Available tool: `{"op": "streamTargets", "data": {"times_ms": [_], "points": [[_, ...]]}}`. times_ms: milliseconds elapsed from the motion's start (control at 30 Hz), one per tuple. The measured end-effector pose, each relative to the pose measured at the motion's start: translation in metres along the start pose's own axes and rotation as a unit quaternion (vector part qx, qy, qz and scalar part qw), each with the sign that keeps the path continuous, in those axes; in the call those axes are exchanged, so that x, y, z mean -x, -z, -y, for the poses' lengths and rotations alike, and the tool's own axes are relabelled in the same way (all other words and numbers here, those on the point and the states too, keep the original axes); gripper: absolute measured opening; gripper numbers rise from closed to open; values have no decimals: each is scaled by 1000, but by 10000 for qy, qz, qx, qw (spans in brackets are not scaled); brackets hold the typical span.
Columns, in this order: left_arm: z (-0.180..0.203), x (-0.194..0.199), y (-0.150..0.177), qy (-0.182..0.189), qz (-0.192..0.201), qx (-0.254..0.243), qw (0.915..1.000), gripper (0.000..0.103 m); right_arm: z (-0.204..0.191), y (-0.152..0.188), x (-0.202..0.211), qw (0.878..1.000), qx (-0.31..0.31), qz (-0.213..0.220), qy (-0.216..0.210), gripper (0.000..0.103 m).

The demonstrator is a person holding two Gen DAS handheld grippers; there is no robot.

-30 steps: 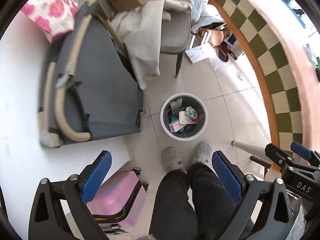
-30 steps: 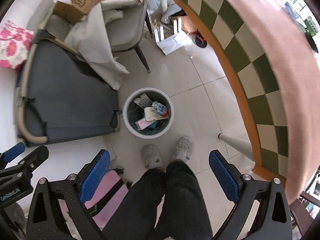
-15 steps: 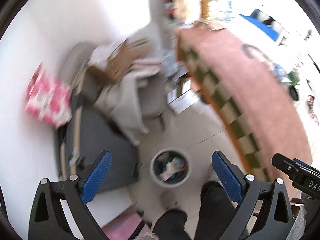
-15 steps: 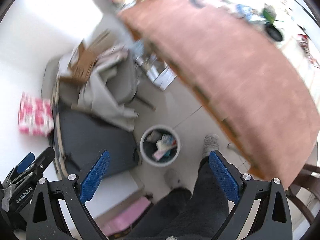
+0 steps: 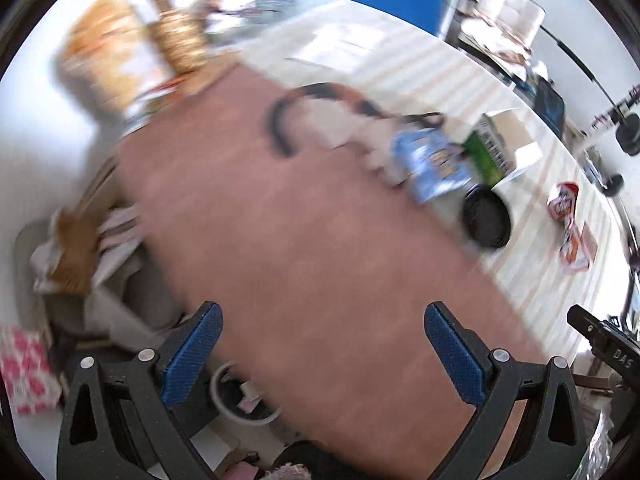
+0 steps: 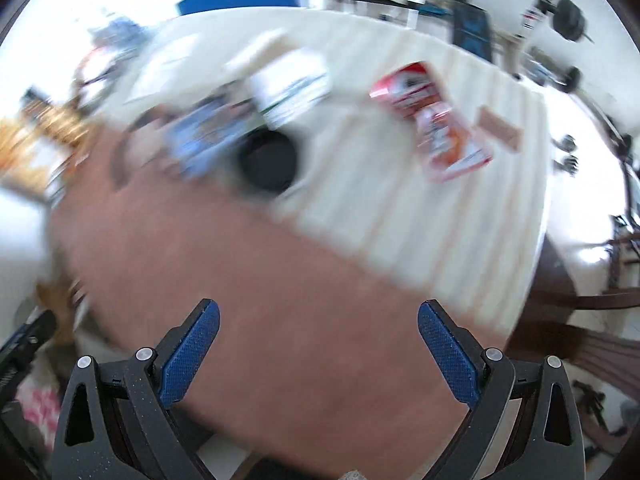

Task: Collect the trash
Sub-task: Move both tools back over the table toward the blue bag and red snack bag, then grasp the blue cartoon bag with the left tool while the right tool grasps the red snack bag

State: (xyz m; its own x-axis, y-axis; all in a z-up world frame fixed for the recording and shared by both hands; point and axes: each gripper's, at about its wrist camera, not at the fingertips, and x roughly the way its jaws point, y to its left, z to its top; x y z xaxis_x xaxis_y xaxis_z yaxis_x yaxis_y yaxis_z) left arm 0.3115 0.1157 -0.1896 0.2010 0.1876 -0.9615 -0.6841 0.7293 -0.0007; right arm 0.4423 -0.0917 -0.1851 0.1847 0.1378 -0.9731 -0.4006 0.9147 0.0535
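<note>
Both views are motion-blurred. My left gripper (image 5: pixel 322 354) is open and empty above the near edge of the pink-brown tabletop (image 5: pixel 280 232). My right gripper (image 6: pixel 318 350) is open and empty over the same table (image 6: pixel 240 280). On the table lie a blue packet (image 5: pixel 434 166), a green-and-white box (image 5: pixel 490 148), a black round lid (image 5: pixel 486 216) and red-and-white wrappers (image 5: pixel 568 216). The right wrist view shows the black lid (image 6: pixel 268 162), the red-and-white wrappers (image 6: pixel 436 120) and the blue packet (image 6: pixel 200 136). The white trash bin (image 5: pixel 240 396) shows below the table edge.
A cream striped cloth (image 6: pixel 420 220) covers the far part of the table. A cluttered chair with cardboard (image 5: pixel 76 248) stands to the left. A pink flowered bag (image 5: pixel 24 372) is at lower left. Snack packages (image 5: pixel 108 52) stand at the table's far left.
Both grippers have swung up from looking down at the floor bin to facing the tabletop. The bin has dropped to the lower edge of the left view. Both stay open.
</note>
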Motion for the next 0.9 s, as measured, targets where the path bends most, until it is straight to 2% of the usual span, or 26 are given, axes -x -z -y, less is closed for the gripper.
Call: {"op": "streamTargets", "data": {"times_ms": [133, 300, 433, 567, 633, 700, 767, 833, 900], "points": [[50, -52, -71, 249, -300, -56, 9992, 103, 49, -73, -39, 9986, -274, -108, 444, 101], [82, -114, -118, 290, -782, -56, 9965, 103, 87, -144, -88, 9972, -427, -260, 563, 101], [92, -150, -137, 318, -1046, 53, 9940, 103, 93, -174, -125, 9968, -287, -413, 618, 101], [99, -177, -146, 359, -1272, 183, 9911, 102, 99, -190, -159, 9942, -196, -615, 858, 101], [102, -187, -147, 377, -1364, 208, 9897, 102, 106, -193, -164, 9948, -312, -591, 775, 103], [107, -185, -148, 338, -1241, 187, 9915, 101, 112, -192, -165, 9954, -461, -576, 617, 103], [109, -181, -147, 288, -1128, 115, 9931, 95, 117, -187, -161, 9960, -563, -421, 549, 97], [110, -176, -144, 239, -1012, 73, 9945, 86, 114, -183, -151, 9967, -566, -225, 538, 71], [107, -169, -138, 286, -939, 15, 9952, 81, 106, -178, -142, 9975, -491, -103, 503, 61]]}}
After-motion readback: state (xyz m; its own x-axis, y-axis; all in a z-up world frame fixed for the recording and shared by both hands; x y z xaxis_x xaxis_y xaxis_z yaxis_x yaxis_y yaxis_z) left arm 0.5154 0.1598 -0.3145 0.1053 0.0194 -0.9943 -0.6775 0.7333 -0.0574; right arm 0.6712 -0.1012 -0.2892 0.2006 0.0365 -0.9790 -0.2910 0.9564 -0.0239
